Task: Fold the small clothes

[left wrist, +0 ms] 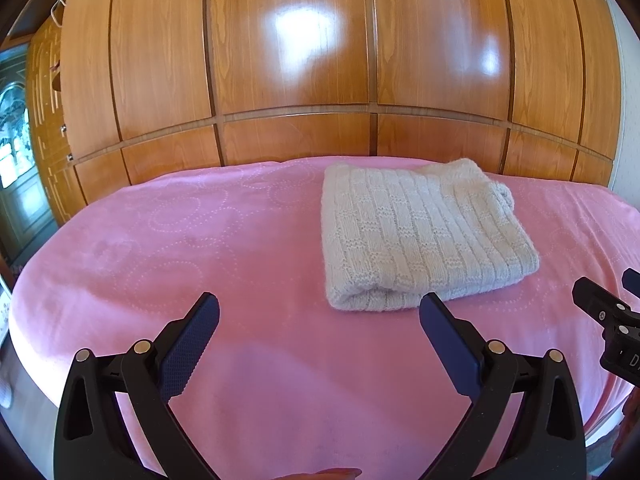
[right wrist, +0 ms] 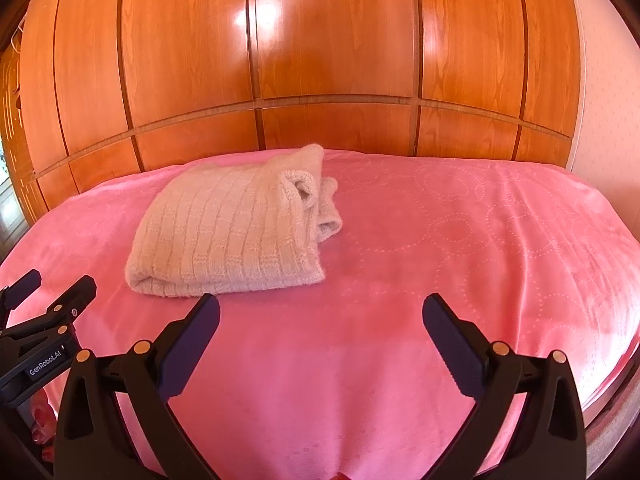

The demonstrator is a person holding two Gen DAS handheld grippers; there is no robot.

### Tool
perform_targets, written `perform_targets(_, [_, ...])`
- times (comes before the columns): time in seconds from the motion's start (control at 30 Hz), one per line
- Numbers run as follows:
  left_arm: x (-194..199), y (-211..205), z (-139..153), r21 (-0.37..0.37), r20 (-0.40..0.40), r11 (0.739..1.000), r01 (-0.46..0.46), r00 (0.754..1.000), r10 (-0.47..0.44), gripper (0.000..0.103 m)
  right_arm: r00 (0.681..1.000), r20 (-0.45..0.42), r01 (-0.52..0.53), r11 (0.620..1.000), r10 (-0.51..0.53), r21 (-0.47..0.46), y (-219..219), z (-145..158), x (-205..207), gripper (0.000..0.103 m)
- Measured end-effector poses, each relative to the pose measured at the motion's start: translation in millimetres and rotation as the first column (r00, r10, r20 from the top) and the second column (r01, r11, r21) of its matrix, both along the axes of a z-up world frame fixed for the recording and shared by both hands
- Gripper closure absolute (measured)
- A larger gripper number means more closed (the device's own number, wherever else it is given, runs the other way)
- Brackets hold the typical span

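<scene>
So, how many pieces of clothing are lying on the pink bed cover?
1: a folded cream knitted garment lies on the pink bed cover, toward the wooden wardrobe, ahead of both open grippers. Other pieces could be folded inside it; I cannot tell.

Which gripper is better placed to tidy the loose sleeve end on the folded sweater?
Probably the right gripper: the loose sleeve end lies on the sweater's right side. Both sets of jaws are open.
</scene>
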State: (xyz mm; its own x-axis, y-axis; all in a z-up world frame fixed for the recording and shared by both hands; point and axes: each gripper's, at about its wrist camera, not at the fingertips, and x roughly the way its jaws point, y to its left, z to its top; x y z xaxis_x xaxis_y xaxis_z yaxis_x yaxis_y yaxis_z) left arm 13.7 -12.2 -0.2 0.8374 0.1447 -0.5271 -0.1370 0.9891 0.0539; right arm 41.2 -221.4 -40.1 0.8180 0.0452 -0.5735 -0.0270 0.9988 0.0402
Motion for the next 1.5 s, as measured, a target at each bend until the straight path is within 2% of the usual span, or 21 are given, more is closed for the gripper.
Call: perform_targets(1.5, [1.5, -2.6, -4.8, -0.004, -0.014, 1.000, 0.005, 1.000, -0.005, 0.004, 1.000, -0.023, -0.002, 1.000, 0.002, 0.011, -0.1, -3.7, 0.6, 0.002])
